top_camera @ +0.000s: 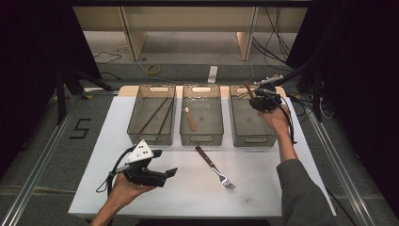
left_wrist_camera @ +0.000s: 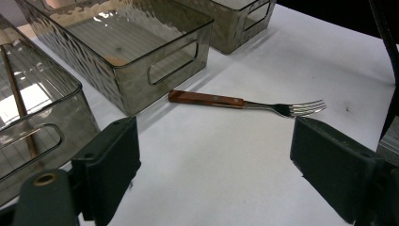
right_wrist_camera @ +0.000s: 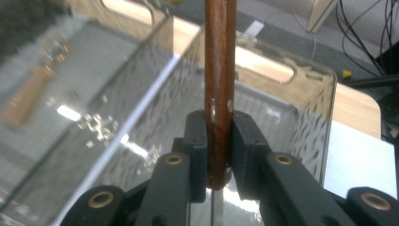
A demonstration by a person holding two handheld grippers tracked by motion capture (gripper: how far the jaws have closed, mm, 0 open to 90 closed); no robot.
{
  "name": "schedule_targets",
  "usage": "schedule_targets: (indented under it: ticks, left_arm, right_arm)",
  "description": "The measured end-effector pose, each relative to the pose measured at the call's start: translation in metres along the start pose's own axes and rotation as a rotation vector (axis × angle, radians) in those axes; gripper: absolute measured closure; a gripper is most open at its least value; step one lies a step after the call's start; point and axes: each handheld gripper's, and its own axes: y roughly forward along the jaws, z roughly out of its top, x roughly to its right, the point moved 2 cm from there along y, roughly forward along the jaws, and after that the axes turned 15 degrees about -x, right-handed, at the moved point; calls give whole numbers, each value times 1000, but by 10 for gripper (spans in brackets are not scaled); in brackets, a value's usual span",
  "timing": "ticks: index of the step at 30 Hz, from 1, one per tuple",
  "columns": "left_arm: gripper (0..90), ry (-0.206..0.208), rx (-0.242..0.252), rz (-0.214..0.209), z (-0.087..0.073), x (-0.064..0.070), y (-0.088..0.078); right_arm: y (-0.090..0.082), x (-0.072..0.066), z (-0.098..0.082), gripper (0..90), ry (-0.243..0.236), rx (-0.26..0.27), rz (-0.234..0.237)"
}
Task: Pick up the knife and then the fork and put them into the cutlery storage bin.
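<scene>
Right tool (right_wrist_camera: pixel 219 141) pinches a wooden-handled utensil (right_wrist_camera: pixel 219 70) upright over the right bin (top_camera: pixel 253 123), whose clear wall sits just beyond it. Left tool (left_wrist_camera: pixel 214 165) is spread and empty; fork (left_wrist_camera: pixel 244 102) lies on the surface (left_wrist_camera: pixel 263 155) ahead of it, middle bin (left_wrist_camera: pixel 141 52) just behind the fork.

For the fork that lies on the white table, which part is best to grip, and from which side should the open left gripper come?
Probably the wooden handle of the fork, from above, jaws across its width. The fork lies flat on the table, apart from the middle bin. The handle is thicker and straighter than the thin tines. The left gripper stands open, facing it.
</scene>
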Motion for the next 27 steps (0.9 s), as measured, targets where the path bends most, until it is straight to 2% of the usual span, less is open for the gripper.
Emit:
schedule_targets:
  ticks: [10, 12, 15, 17, 20, 23, 27]
  left_arm:
    - [158, 1, -5, 0, 0, 1, 1]
    - [158, -1, 1, 1, 1, 1, 1]
    - [158, 0, -1, 2, 0, 0, 0]
    - [158, -4, 0, 3, 0, 0, 0]
    - [158, -1, -3, 4, 0, 0, 1]
    - [157, -7, 4, 3, 1, 0, 1]
    - [158, -14, 9, 1, 1, -1, 0]
  right_arm:
    - [14, 1, -8, 772, 19, -42, 4]
    - [17, 3, -10, 765, 43, -56, 20]
    - [19, 4, -12, 687, 53, -69, 20]
    - [18, 4, -13, 666, 66, -63, 29]
    - [14, 3, -12, 619, 58, -61, 23]
    - [6, -3, -10, 558, 47, -29, 46]
    - [-5, -15, -10, 502, 3, 1, 77]
